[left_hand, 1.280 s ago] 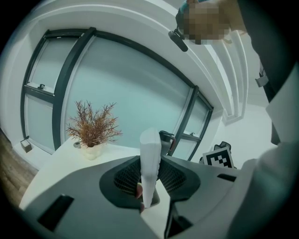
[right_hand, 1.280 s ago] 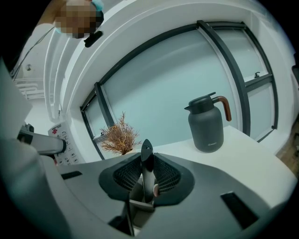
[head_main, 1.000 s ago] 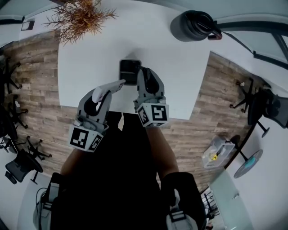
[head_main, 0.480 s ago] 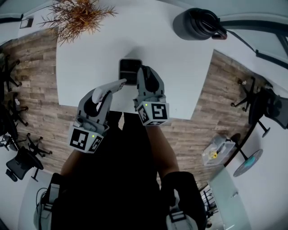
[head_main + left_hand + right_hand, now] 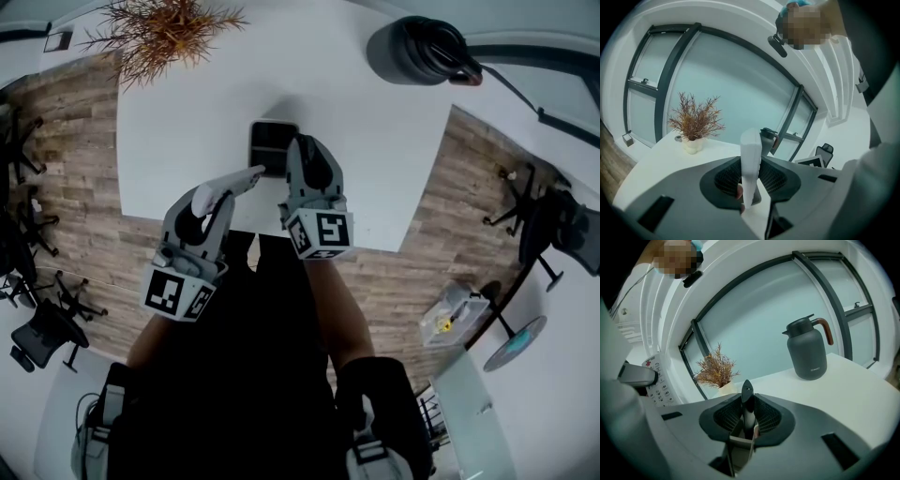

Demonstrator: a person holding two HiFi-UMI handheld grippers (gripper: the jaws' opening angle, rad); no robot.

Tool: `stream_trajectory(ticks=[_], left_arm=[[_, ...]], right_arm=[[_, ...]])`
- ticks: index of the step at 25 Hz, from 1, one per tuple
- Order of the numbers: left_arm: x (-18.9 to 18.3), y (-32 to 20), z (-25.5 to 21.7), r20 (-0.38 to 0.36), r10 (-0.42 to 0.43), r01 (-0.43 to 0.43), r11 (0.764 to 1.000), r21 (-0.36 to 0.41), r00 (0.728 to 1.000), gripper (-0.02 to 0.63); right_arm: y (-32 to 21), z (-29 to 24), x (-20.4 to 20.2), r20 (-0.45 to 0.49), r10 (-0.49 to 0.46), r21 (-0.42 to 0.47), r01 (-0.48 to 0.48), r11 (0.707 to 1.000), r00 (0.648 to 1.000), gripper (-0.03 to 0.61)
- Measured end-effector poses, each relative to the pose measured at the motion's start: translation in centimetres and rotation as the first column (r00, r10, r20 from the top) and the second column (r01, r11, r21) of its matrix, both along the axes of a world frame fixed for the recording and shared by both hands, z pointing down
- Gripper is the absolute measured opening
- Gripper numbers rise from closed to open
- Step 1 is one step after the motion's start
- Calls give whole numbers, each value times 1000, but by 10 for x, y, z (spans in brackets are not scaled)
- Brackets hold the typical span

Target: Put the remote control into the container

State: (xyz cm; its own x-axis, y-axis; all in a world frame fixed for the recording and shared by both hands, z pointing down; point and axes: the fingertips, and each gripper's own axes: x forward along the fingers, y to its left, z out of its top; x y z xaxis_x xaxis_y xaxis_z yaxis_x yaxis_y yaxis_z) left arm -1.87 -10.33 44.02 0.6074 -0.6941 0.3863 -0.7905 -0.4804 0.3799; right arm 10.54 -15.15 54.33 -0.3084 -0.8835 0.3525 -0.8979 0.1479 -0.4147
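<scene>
The left gripper point(image 5: 208, 211) pinches the white remote control point(image 5: 234, 181), held just left of the dark container point(image 5: 270, 141) on the counter point(image 5: 178, 122). The right gripper point(image 5: 747, 417) is clamped on the container's right wall.

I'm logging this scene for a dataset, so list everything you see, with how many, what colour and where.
table: one, white, centre of the head view
container: one, dark, on the table near its front edge
remote control: one, white, between the left gripper's jaws
plant: one, brown sprigs in a white pot, table's far left
jug: one, dark grey, brown handle, table's far right
office chairs: several, black, on the wood floor at both sides
left gripper: one, grey, shut on the remote control
right gripper: one, grey, closed on a thin dark edge, apparently the container's wall
person: one, dark clothing, below the grippers
</scene>
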Motion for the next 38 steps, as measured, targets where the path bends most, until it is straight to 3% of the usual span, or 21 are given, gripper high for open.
stream_trajectory(ticks=[38], left_arm=[[1,1,-3,-17,6,-6,1000,11,1000,117]], right_arm=[[2,0,-1,-50,-10,6,10,1000,999,112]])
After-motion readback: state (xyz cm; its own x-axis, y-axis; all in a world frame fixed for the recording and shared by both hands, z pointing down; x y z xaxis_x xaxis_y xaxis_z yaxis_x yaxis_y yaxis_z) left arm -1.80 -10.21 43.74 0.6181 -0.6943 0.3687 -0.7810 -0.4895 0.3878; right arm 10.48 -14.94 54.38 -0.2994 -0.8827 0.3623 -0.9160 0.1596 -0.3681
